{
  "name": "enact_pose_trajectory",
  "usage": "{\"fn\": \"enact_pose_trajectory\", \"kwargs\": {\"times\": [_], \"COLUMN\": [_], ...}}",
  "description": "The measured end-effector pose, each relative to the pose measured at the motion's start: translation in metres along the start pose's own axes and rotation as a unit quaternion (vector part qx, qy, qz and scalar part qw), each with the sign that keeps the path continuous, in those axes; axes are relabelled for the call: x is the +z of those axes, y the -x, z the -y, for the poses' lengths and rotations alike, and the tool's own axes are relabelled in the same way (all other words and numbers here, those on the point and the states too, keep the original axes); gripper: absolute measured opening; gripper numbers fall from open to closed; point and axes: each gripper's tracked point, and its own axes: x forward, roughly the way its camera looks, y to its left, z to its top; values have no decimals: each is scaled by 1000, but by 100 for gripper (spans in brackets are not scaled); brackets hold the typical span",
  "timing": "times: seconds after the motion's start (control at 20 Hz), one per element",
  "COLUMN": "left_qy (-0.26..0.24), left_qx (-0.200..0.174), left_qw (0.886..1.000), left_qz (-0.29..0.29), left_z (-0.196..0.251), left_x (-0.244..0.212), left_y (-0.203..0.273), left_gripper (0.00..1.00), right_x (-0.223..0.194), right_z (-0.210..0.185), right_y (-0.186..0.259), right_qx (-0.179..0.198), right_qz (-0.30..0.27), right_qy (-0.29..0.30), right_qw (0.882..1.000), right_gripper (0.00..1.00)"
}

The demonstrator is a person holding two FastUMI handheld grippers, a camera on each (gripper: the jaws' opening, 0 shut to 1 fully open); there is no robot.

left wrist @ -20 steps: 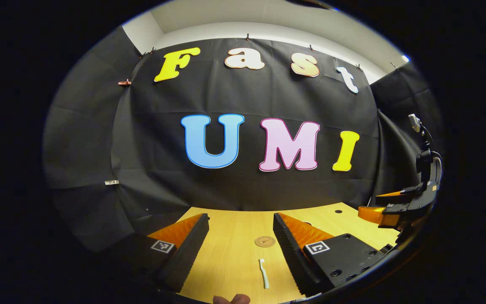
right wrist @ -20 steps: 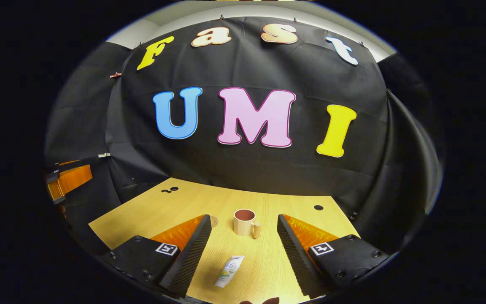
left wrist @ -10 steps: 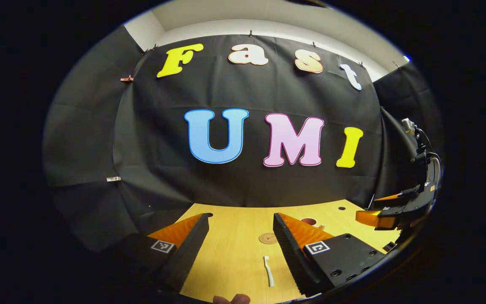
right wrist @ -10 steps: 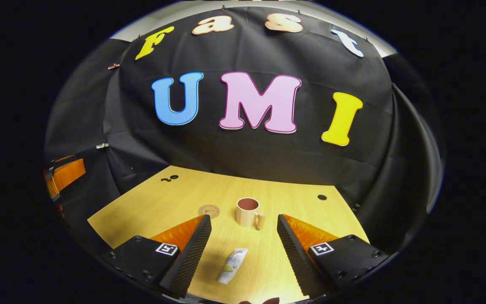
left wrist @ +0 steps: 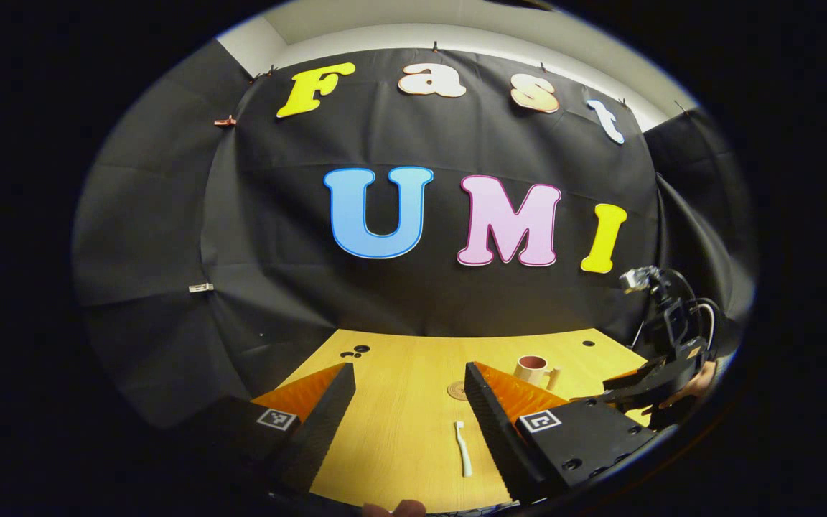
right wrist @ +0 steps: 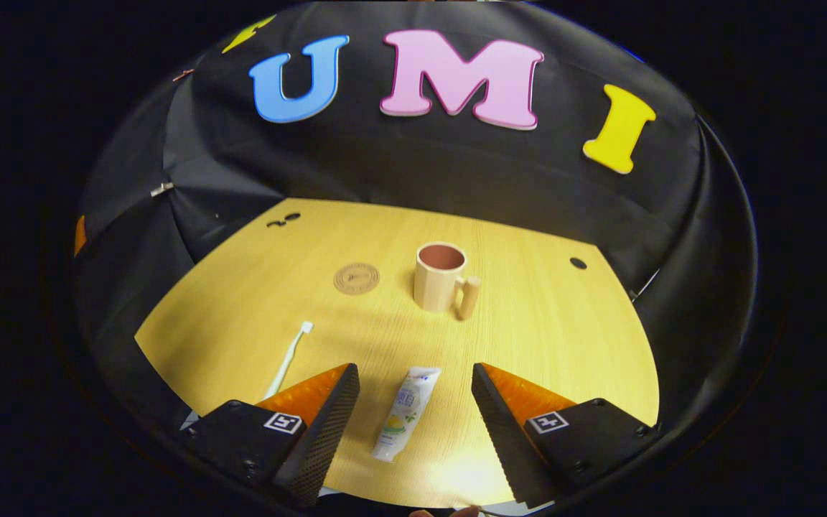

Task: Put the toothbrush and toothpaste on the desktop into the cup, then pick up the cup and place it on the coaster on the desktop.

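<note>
Now that tilted lower — right tongs (right wrist: 415, 424), toothpaste (right wrist: 406, 413) nearer.

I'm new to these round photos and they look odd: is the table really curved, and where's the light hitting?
In the right gripper view the table edge bows from lens distortion, a bright patch glares near the toothpaste, and the cup looks slightly soft. In the left gripper view the toothbrush is sharp and the table edges darken.

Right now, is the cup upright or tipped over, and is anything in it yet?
Upright and empty: the cup stands on its base, opening upward. The toothbrush and toothpaste lie on the desktop.
</note>
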Motion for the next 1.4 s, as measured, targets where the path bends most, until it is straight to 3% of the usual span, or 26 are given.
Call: {"fn": "enact_pose_trajectory", "kwargs": {"times": [0.45, 0.75, 1.0, 1.1, 1.15, 1.2, 1.3, 1.4], "left_qy": [11, 22, -9, -5, -4, -4, -3, -4], "left_qx": [40, 80, 92, 94, 96, 97, 98, 98], "left_qw": [999, 996, 995, 995, 995, 995, 995, 995], "left_qz": [-33, -43, -31, -30, -30, -31, -32, -29], "left_z": [-23, -45, -53, -53, -54, -54, -54, -54], "left_x": [-36, -47, -45, -45, -47, -47, -48, -47], "left_y": [9, 14, 16, 15, 15, 15, 16, 15], "left_gripper": [96, 97, 97, 96, 97, 97, 97, 97], "right_x": [-57, -82, -86, -91, -92, -94, -96, -94], "right_z": [-1, 1, -1, 1, 6, 10, 10, 9], "right_y": [-77, -101, -103, -103, -103, -103, -103, -102], "right_qx": [-28, -54, -64, -73, -81, -85, -74, -53], "right_qz": [-114, -174, -199, -213, -214, -216, -217, -213], "right_qy": [22, 62, 61, 57, 65, 74, 73, 47], "right_qw": [993, 981, 976, 973, 971, 970, 971, 974], "right_gripper": [98, 94, 72, 53, 49, 34, 23, 19]}}
